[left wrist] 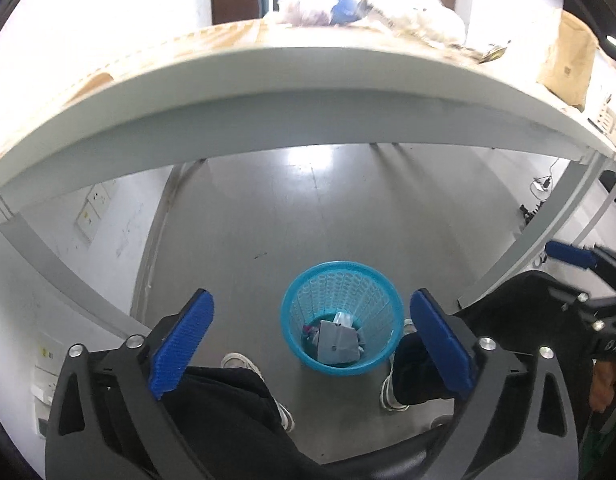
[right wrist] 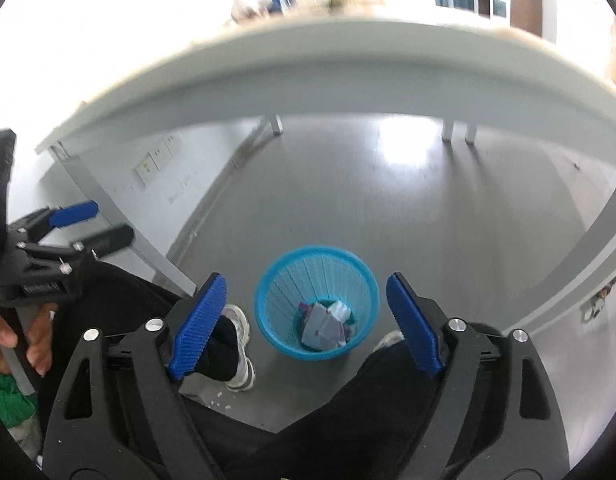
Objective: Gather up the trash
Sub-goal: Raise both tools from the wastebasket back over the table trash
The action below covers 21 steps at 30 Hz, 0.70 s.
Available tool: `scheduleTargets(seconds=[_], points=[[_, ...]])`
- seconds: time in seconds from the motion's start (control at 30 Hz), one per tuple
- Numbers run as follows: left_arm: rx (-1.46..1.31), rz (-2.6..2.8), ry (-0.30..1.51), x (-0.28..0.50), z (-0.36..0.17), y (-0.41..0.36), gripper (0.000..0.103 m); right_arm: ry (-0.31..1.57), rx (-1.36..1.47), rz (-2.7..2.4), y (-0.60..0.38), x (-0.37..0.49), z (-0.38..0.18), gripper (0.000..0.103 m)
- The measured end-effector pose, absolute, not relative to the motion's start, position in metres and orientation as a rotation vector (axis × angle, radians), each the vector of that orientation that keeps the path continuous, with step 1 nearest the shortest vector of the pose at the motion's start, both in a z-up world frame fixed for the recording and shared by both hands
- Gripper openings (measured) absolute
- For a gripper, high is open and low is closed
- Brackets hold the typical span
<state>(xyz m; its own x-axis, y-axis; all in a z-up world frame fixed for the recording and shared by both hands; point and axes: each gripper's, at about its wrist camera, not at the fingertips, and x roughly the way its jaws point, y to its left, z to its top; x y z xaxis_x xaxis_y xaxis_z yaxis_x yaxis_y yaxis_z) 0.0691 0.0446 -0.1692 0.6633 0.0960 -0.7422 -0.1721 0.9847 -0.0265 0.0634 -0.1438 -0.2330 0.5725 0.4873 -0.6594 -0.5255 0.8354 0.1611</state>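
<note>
trash already lies in the round turquoise plastic mesh basket (left wrist: 341, 330) on the grey floor: grey card and crumpled wrappers (left wrist: 337, 344). more litter, pale bags and blue scraps (left wrist: 367, 8), sits on the white-edged wooden counter (left wrist: 268, 76) above. both claws are released and empty: left claw (left wrist: 311, 344) and right claw (right wrist: 308, 322) each hang with blue pads spread wide over the basket, pointing steeply down between the person's shoes. the next reach likely wants a lift above the counter edge before nearing the heap, jaws kept wide.
</note>
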Motion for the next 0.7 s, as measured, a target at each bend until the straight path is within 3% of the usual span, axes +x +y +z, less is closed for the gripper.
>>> scheduleTargets(seconds=[0.33,0.7], points=[[-0.135,0.057,0.728,0.043,-0.129,0.036,0.097,0.591,0.029,0.624,-0.169,0.045,-0.159,0.090],[-0.107,0.006,0.634,0.042,-0.099,0.014,0.097,0.512,0.108,0.635,-0.182,0.093,-0.088,0.094]])
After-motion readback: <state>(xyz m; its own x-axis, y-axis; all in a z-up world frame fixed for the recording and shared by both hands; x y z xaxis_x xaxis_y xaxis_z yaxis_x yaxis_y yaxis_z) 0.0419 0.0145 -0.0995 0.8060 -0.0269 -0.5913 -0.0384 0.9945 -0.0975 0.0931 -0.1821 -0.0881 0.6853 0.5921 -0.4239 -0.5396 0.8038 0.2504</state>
